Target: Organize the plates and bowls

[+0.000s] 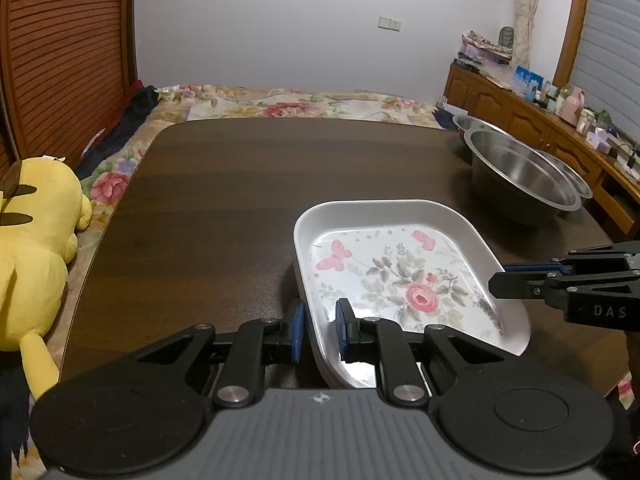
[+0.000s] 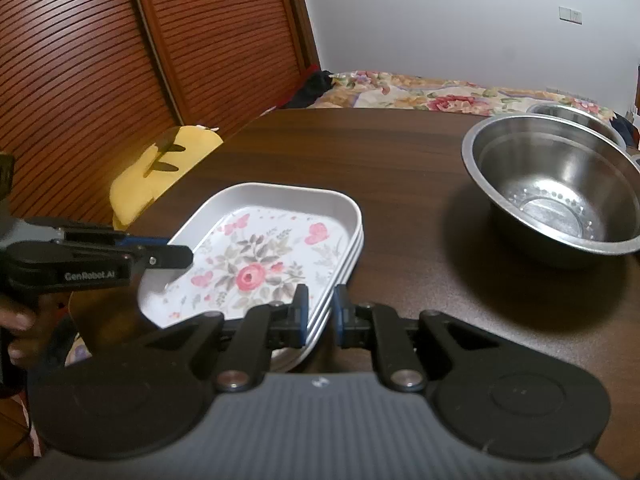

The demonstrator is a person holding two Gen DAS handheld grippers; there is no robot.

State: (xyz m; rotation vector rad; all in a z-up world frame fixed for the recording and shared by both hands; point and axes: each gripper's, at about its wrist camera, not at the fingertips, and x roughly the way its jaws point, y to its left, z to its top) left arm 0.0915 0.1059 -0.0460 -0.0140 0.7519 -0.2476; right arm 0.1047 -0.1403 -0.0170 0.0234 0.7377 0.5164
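Observation:
A stack of white rectangular plates (image 1: 400, 280) with a rose and butterfly print lies near the front of the dark wooden table (image 1: 240, 200). My left gripper (image 1: 321, 330) straddles the stack's left rim, with one blue pad outside and one inside, shut on it. In the right wrist view my right gripper (image 2: 321, 314) clamps the right rim of the three stacked plates (image 2: 260, 264) in the same way. Each gripper shows side-on in the other view: the right gripper (image 1: 498, 282) and the left gripper (image 2: 182, 255). A steel bowl (image 1: 520, 184) (image 2: 552, 184) stands at the right, apart from the plates.
A second steel bowl (image 1: 470, 122) (image 2: 568, 111) stands behind the first near the table's far right corner. A yellow plush toy (image 1: 32, 248) lies off the table's left edge on a floral bed (image 1: 300, 104). A cluttered wooden sideboard (image 1: 540, 120) runs along the right.

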